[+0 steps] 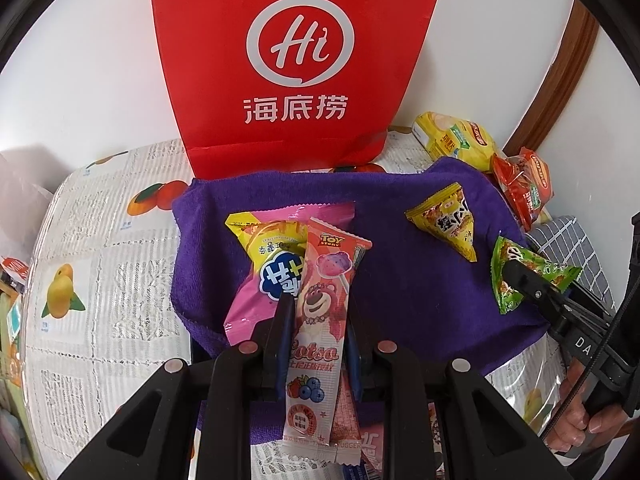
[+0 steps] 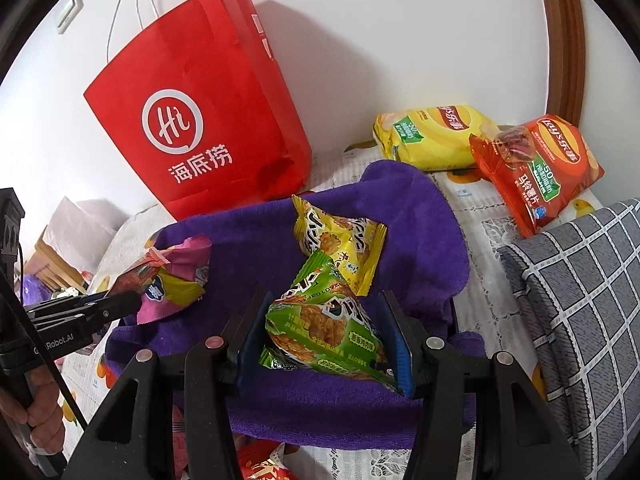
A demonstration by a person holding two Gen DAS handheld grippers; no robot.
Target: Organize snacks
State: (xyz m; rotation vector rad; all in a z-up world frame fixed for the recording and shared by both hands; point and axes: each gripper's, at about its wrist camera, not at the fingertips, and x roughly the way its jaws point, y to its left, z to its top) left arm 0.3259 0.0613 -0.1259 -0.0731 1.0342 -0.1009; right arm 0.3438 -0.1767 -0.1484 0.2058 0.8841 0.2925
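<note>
the left tongs (image 1: 316, 316) are pinched nearly closed on a long pink lotso lollipop packet (image 1: 320, 316), which runs lengthwise between the blue pads and sticks out past the fingertips over a pink and yellow snack packet (image 1: 264, 264) lying on the purple towel (image 1: 400, 280). the right tongs (image 2: 326, 336) stand partly apart and clamp a green triangular snack pouch (image 2: 324, 328) from both sides, the blue pads pressing its left and right edges just above the towel; in the left wrist view the same pouch shows at the towel's right edge with a black finger across it. just beyond the green pouch, and touching its tip in the right wrist view, lies a yellow triangular snack pouch (image 2: 344, 240) on the towel. the towel is spread over a table covered by a cloth printed with fruit (image 1: 100, 240). at the back of the table a red paper bag (image 1: 296, 60) with white rope handles stands upright against the white wall. to the right of the bag, near the wall, a yellow chips bag (image 2: 432, 136) lies beside a red chips bag (image 2: 536, 168), which overlaps its right end. a grey checked cushion (image 2: 580, 300) sits at the right edge. a person's hand (image 1: 580, 420) grips the handle of the right tongs.
</note>
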